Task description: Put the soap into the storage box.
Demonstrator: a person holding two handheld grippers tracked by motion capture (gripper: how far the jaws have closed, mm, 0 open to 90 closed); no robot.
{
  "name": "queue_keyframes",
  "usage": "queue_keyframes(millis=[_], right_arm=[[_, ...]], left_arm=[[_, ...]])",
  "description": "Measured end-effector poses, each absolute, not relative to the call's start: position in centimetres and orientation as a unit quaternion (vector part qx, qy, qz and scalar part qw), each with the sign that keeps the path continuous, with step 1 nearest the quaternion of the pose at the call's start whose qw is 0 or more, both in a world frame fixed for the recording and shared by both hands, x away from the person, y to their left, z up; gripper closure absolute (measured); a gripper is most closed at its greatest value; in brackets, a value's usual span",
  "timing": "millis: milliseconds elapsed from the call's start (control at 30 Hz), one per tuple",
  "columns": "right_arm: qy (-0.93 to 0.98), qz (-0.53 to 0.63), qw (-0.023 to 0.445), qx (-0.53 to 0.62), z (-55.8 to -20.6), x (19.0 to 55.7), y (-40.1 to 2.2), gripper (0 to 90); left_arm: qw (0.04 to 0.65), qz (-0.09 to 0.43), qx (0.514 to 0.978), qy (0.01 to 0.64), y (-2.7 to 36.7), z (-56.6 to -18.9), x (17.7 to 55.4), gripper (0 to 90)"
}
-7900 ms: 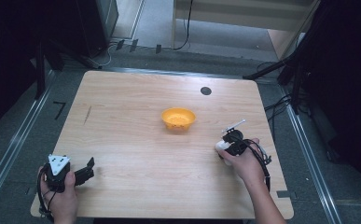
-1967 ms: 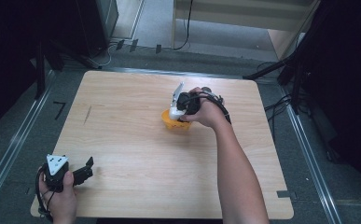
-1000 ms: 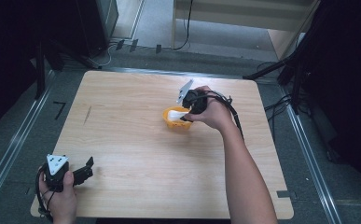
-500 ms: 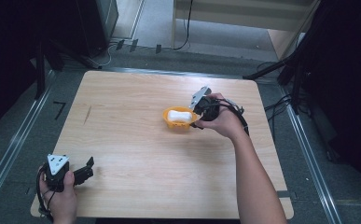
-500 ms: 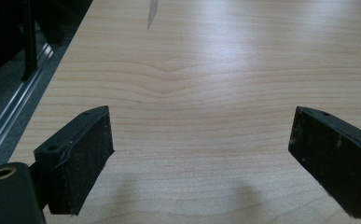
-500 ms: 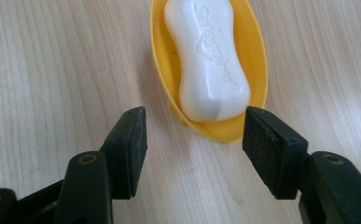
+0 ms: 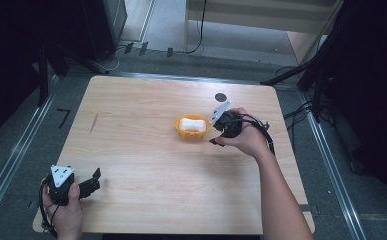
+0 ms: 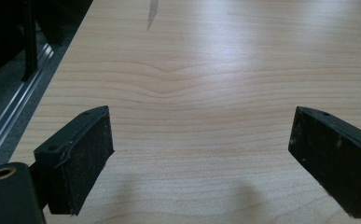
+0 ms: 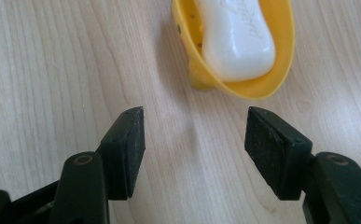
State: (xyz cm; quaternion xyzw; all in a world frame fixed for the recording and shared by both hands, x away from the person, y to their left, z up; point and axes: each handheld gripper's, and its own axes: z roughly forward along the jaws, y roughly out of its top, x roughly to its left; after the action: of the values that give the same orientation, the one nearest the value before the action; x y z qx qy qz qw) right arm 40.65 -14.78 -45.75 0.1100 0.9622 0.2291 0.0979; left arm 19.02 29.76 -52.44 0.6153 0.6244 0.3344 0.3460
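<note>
Container: shallow oval yellow plastic soap dish (image 7: 192, 127), standing near the middle of the light wooden surface (image 7: 146, 165).
Contents: one white rounded bar of soap (image 7: 192, 123), lying inside the dish, below its rim.
High view: places the dish just left of the right hand-held gripper (image 7: 219, 131); a small round black disc (image 7: 221, 97) lies on the surface beyond them; the left hand-held gripper (image 7: 93, 180) sits at the near left corner, well apart from the dish.
Right gripper view: shows what the high view cannot, faint raised lettering on the soap (image 9: 236, 35), small holes in the dish wall (image 9: 187, 29) and a stubby foot under it.
Right hand-held gripper state: released; the jaws have just been opening, nothing between them but bare wood, the dish just beyond their tips (image 9: 194, 133).
Left gripper view: bare wood grain and the surface's left edge with a metal floor rail (image 8: 15, 109) beside it.
Left hand-held gripper state: released, jaws spread wide over bare wood (image 8: 201, 140), grasping nothing.
</note>
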Motion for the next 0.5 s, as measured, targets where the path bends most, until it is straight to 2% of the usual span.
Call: queue_keyframes(millis=[500], right_arm=[[0.958, 0.238, 0.091, 0.13, -46.9, 38.5, -17.0, 38.8]], left_arm=[[0.344, 0.335, 0.616, 0.624, 29.7, -52.4, 19.0, 6.8]])
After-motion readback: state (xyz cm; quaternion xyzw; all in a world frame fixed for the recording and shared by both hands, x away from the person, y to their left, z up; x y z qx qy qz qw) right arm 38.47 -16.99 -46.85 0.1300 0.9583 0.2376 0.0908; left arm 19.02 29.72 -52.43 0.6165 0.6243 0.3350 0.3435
